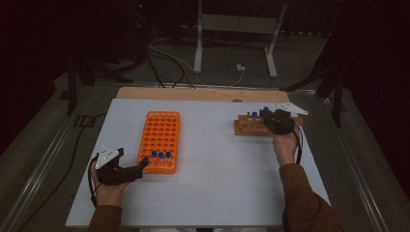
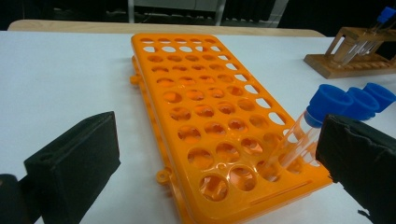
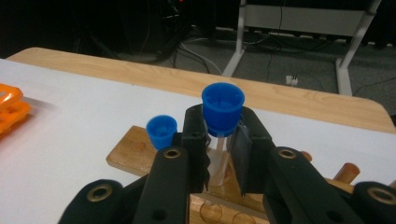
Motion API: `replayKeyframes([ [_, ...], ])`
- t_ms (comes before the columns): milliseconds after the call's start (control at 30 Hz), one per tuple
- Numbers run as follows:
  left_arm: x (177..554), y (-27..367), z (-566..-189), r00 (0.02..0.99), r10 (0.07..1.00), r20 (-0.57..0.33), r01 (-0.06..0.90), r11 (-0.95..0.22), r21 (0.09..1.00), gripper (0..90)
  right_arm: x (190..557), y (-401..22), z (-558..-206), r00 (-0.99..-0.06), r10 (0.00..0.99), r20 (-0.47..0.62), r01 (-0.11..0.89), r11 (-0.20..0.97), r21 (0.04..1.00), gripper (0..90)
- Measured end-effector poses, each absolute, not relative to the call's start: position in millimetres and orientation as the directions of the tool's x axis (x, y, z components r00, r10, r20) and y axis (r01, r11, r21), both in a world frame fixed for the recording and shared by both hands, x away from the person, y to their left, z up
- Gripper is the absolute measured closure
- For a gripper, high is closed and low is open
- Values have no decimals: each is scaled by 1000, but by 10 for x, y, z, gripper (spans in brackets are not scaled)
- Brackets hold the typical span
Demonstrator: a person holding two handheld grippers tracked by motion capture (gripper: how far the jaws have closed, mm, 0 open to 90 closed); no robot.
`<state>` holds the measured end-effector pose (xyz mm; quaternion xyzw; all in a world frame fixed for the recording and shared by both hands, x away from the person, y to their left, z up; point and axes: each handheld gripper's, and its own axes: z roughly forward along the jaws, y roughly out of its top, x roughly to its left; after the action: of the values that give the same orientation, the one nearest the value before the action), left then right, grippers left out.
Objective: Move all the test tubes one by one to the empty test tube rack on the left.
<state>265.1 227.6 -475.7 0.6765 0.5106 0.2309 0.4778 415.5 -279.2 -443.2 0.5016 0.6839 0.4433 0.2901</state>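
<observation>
Left gripper [image 1: 143, 166] is the closest thing to me, parked at the near left of the white table [image 1: 217, 193], and its jaws are spread wide with nothing between them. In the left gripper view one pad [image 2: 74, 161] sits off to the left over bare table, while the other is right beside the near corner of the orange rack [image 1: 160, 140]; can't tell if it's actually touching the plastic or the tube next to it.

That rack lies lengthwise on the left half of the table, mostly empty holes. Three blue-capped tubes [image 1: 161, 155] stand in a row near its close end, leaning a bit in the left gripper view.

Over on the far right is the wooden stand [image 1: 251, 126], well apart from the rack. My right gripper [image 1: 263, 115] is up there above it, hand [image 1: 285, 147] reaching forward. It's clamped on a clear tube with a blue cap [image 3: 222, 108]: in the right gripper view the black jaws pinch the glass just under the cap, and the tube is upright with its lower end down at the stand's holes. Whether the bottom is seated in a hole or just above it, I honestly can't tell.

Just left of it, another blue-capped tube [image 3: 161, 131] stands in the stand, close but not touching the jaws.
</observation>
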Motion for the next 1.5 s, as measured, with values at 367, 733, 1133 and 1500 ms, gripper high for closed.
replayKeyframes([
  [367,2647,2273,-4735,372,914,-163,457,-27,889,7,4056,-2825,-4228,-341,940,26,379,113,918,767],
  [733,2651,2276,-4715,373,914,-161,449,-26,893,7,3935,-2835,-4079,-363,932,-7,340,139,930,766],
  [1133,2644,2278,-4693,374,914,-159,441,-25,897,6,3847,-2700,-3996,-441,897,-22,328,184,927,766],
  [1500,2631,2230,-4579,422,899,-119,378,-55,924,7,3789,-2475,-3957,-518,855,0,322,195,927,766],
])
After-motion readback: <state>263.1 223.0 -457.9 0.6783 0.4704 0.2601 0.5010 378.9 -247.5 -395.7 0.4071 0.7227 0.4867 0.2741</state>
